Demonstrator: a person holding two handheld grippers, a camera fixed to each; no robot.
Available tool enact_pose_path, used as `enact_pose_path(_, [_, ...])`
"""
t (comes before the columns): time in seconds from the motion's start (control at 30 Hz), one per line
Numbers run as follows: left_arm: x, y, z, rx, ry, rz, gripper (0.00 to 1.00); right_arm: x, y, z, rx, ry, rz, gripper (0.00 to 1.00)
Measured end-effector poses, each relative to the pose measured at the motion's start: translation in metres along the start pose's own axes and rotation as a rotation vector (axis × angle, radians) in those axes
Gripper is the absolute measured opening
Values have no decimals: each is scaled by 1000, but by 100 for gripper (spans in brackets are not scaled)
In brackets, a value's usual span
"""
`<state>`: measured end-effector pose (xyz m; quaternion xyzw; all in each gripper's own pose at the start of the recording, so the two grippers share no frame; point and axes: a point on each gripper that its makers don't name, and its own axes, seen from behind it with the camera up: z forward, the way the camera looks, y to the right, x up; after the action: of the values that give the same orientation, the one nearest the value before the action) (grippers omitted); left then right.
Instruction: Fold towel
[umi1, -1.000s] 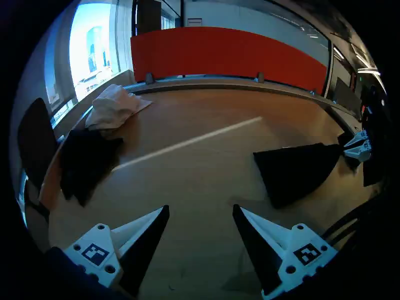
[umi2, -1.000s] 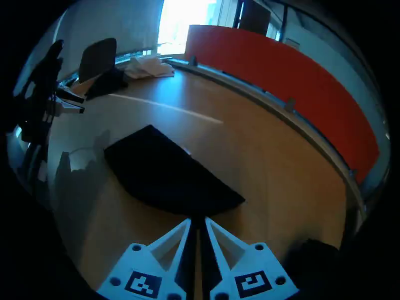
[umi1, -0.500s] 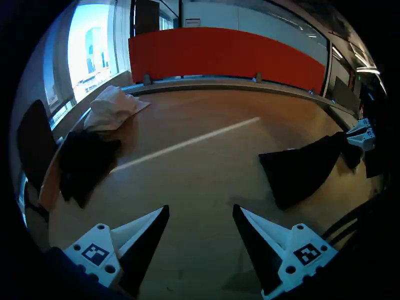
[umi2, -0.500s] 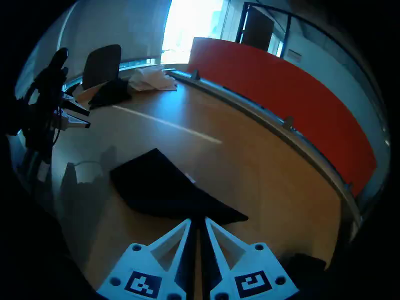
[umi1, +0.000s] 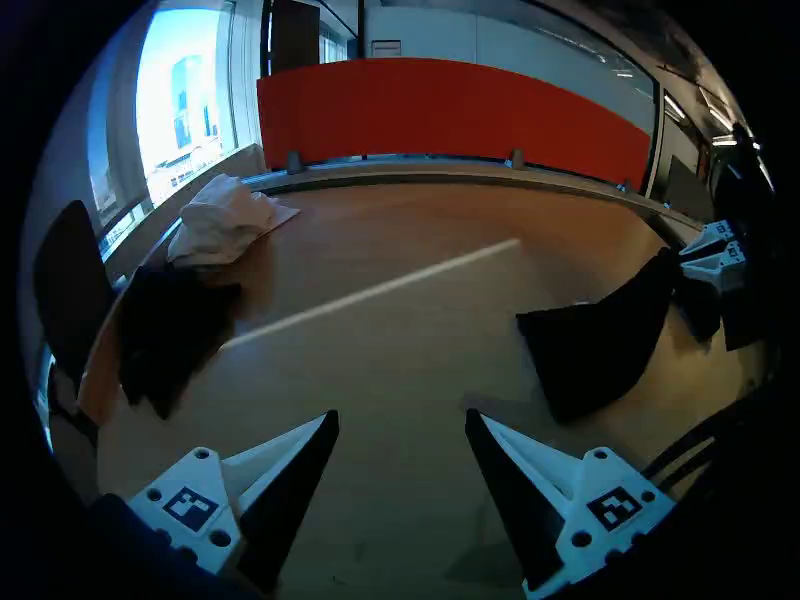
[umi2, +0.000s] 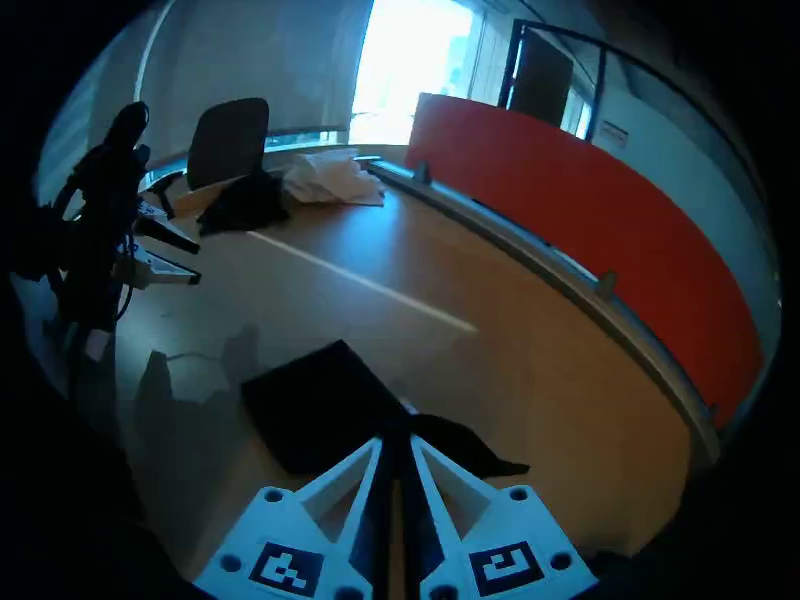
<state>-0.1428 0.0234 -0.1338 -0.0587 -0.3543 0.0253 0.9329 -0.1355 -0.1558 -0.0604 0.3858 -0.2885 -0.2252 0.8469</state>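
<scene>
A black towel lies on the wooden table at the right of the left gripper view, and one corner of it is pulled up off the wood toward my right gripper. In the right gripper view the towel runs up to the fingertips of my right gripper, which is shut on its corner. My left gripper hovers open over bare wood, well left of the towel, with nothing between its fingers. It appears again as the left gripper at the far left, held by a hand.
A white cloth pile and a dark cloth heap lie at the table's far left, near a dark chair. A red partition runs along the table's back edge. A pale stripe crosses the wood.
My right gripper has risen with the towel's corner, so the flat towel now peels up from the table. The left gripper has stayed put and open.
</scene>
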Motion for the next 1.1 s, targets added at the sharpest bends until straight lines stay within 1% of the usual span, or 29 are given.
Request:
enact_pose_path(0.2, [1,1,2,-4,2,-1,94,16,-20,20,51,13,-18,5])
enact_pose_path(0.37, [2,2,3,-7,3,-4,94,25,-39,40,96,14,-20,5])
enact_pose_path(0.57, [2,0,3,-7,5,-6,94,29,-65,63,155,6,-17,5])
enact_pose_path(0.7, [-1,-4,3,-4,0,-9,94,24,-79,78,187,-10,-10,5])
enact_pose_path(0.87, [-3,-8,4,-1,-3,-14,94,21,-85,88,205,-25,4,5])
enact_pose_path(1.1, [-3,-11,6,0,-7,-16,94,18,-86,89,211,-34,21,5])
